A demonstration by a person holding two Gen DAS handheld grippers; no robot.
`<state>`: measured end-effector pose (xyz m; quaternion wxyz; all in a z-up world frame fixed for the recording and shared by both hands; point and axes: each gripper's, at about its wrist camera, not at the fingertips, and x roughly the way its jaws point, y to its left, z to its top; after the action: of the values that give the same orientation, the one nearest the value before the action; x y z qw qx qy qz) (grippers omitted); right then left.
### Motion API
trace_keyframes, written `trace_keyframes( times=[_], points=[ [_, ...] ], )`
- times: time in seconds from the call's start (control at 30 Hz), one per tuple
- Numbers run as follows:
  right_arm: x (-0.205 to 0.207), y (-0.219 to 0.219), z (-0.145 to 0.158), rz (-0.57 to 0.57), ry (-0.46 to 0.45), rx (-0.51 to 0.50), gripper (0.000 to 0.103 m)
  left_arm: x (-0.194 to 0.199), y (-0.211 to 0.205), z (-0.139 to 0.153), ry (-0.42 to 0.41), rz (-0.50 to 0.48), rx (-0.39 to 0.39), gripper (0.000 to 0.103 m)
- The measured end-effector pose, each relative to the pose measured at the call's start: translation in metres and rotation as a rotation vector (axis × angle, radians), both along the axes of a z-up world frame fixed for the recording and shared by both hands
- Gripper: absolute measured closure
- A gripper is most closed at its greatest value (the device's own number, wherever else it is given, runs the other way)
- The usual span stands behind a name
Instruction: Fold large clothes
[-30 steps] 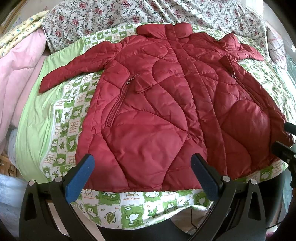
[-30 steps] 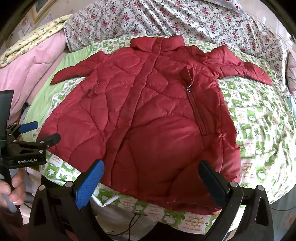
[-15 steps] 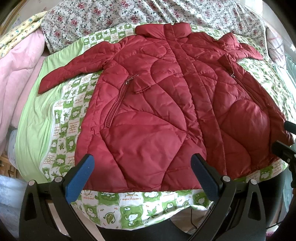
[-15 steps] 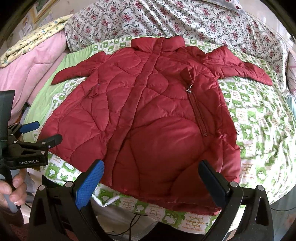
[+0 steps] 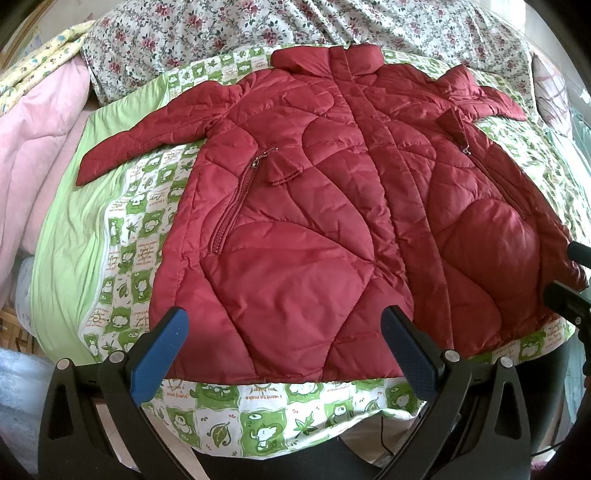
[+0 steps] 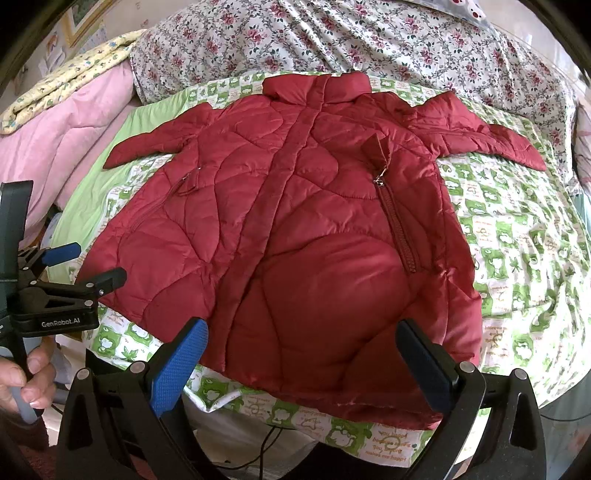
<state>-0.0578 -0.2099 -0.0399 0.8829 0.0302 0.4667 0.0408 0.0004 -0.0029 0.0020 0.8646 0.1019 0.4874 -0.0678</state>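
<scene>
A red quilted puffer jacket (image 5: pixel 332 206) lies flat and front up on the bed, collar far, hem near, both sleeves spread out; it also shows in the right wrist view (image 6: pixel 295 229). My left gripper (image 5: pixel 284 332) is open and empty, hovering just above the hem's left half. My right gripper (image 6: pixel 303 343) is open and empty, hovering above the hem's right half. The left gripper shows at the left edge of the right wrist view (image 6: pixel 85 266), held by a hand.
The jacket rests on a green and white patterned sheet (image 5: pixel 140 236). A floral blanket (image 5: pixel 229 33) lies at the far side. A pink quilt (image 5: pixel 33 140) is piled at the left. The bed's near edge (image 5: pixel 258 428) is just under the grippers.
Both views have shifted very slightly; the jacket has not moved and both grippers stay open.
</scene>
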Motion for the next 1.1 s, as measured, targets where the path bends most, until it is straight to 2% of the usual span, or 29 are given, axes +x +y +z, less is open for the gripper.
trace_keyframes(
  times=[0.4,0.53,0.57,0.77,1.1],
  points=[
    [0.001,0.003,0.001,0.002,0.012,0.012,0.001,0.003,0.002,-0.008,0.059,-0.003,0.031,0.0],
    [0.002,0.003,-0.001,0.001,0.018,0.014,0.001,0.005,0.001,-0.012,0.124,-0.003,0.048,0.0],
    [0.002,0.003,-0.001,-0.001,0.021,0.016,0.001,0.006,0.001,-0.012,0.179,-0.003,0.068,0.0],
    [0.007,-0.008,-0.004,-0.01,0.099,0.059,0.001,0.01,-0.001,-0.014,0.143,-0.006,0.06,0.0],
    [0.012,-0.017,-0.007,-0.014,0.066,0.108,0.001,0.017,-0.006,-0.017,0.131,-0.017,0.047,0.0]
  ],
)
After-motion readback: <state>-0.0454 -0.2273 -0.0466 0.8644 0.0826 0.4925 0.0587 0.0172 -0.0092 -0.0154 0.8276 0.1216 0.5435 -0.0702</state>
